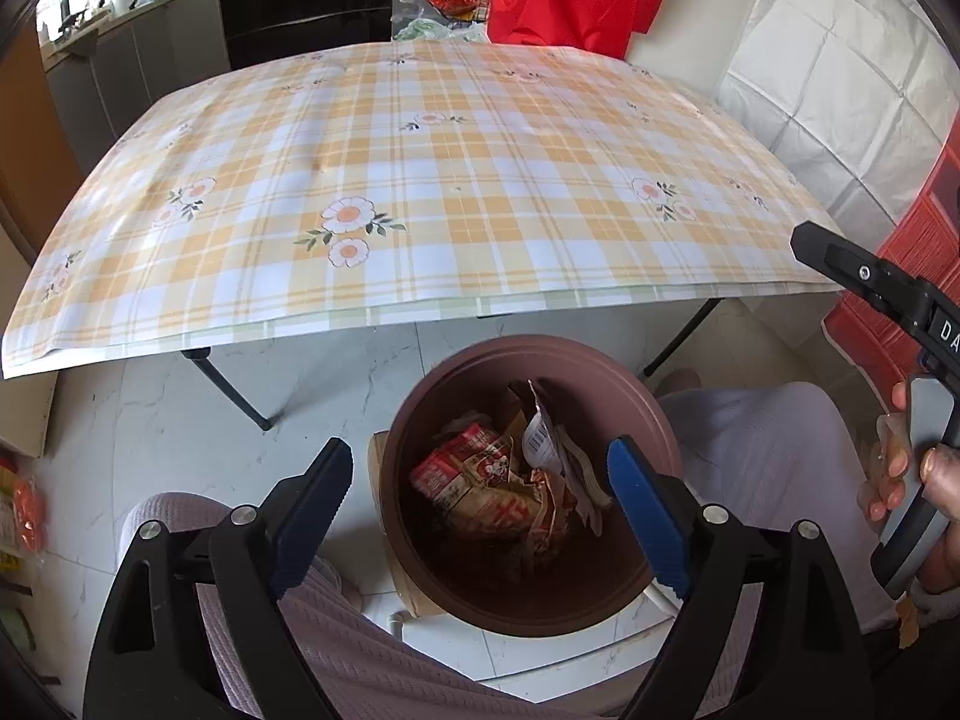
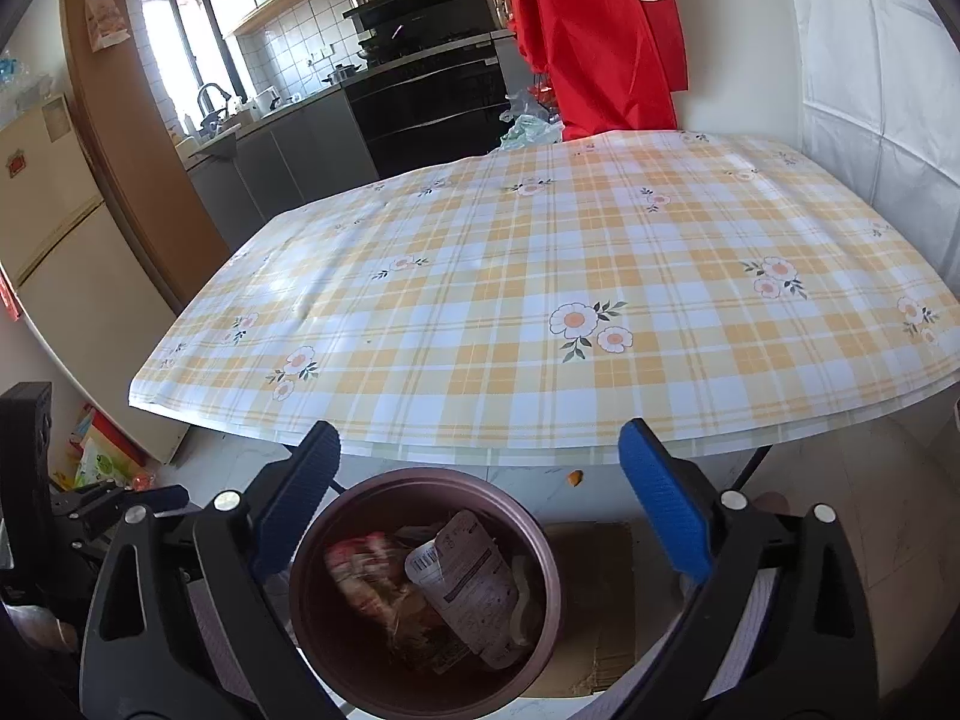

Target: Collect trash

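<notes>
Floor: white marbled tiles (image 1: 150, 420).
Worktop: covered by a plaid floral tablecloth (image 2: 540, 276).
Kitchen wall: white tiles (image 2: 312, 30).
Window: daylight admitted (image 2: 174, 42).

Counter (image 1: 420, 138) (image 2: 540, 276): covered edge to edge by a yellow-and-white plaid cloth (image 1: 480, 228) (image 2: 660, 360) with printed daisies; cloth lies flat, overhanging the near edge. Black folding legs (image 1: 231, 384) show beneath.

Floor (image 1: 150, 420) (image 2: 528, 480): pale marble-look tile. A maroon round bin (image 1: 630, 396) (image 2: 543, 546) stands on a flattened piece of brown cardboard (image 1: 420, 597) (image 2: 600, 600), just in front of the counter's near edge. Crumpled wrappers (image 1: 480, 480) (image 2: 468, 576) lie inside the bin. A small orange scrap (image 2: 574, 478) lies on the tile under the counter edge.
</notes>
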{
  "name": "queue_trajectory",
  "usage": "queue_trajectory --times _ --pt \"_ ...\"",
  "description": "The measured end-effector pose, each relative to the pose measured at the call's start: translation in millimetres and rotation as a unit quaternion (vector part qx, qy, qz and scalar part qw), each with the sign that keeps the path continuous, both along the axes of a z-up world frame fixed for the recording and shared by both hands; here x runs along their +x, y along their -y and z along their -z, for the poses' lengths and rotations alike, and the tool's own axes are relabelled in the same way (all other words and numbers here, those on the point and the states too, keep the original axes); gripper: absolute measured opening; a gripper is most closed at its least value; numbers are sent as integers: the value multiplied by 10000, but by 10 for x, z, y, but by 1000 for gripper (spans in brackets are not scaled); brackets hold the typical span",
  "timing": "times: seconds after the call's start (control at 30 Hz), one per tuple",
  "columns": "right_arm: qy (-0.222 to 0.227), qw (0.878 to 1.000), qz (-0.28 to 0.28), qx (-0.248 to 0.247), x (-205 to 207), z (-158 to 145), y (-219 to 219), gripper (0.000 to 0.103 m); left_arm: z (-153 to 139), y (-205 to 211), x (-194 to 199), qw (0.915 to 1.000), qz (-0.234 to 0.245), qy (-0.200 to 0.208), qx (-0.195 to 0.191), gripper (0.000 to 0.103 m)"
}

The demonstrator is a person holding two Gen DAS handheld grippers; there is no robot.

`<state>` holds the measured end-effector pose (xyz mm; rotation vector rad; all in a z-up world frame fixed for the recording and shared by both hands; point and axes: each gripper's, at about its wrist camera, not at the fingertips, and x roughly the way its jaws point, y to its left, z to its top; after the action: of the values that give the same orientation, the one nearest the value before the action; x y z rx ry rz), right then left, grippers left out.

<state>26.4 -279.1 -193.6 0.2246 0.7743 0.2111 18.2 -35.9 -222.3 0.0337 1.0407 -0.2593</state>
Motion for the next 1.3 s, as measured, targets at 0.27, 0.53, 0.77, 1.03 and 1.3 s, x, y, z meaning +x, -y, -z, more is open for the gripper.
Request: queue_trajectory --times 0.27,0.53,0.77,1.03,1.3 --pt "623 9976 -14 -293 96 -815 103 97 -761 -96 173 9949 -283 970 -69 93" --pt "1193 9912 307 -489 49 -1700 332 97 -1792 -155 175 9712 -498 2328 105 97" --pt "1511 9856 378 -656 -101 -2101 342 97 -2334 -165 62 9559 -473 2898 63 97" --pt "1523 9850 299 -756 -160 -2154 229 97 -2583 -130 -47 9470 -531 3169 11 97" --pt "1489 9854 325 -766 -138 -2153 211 97 -2602 -145 -57 9479 -637 3123 -6 97"
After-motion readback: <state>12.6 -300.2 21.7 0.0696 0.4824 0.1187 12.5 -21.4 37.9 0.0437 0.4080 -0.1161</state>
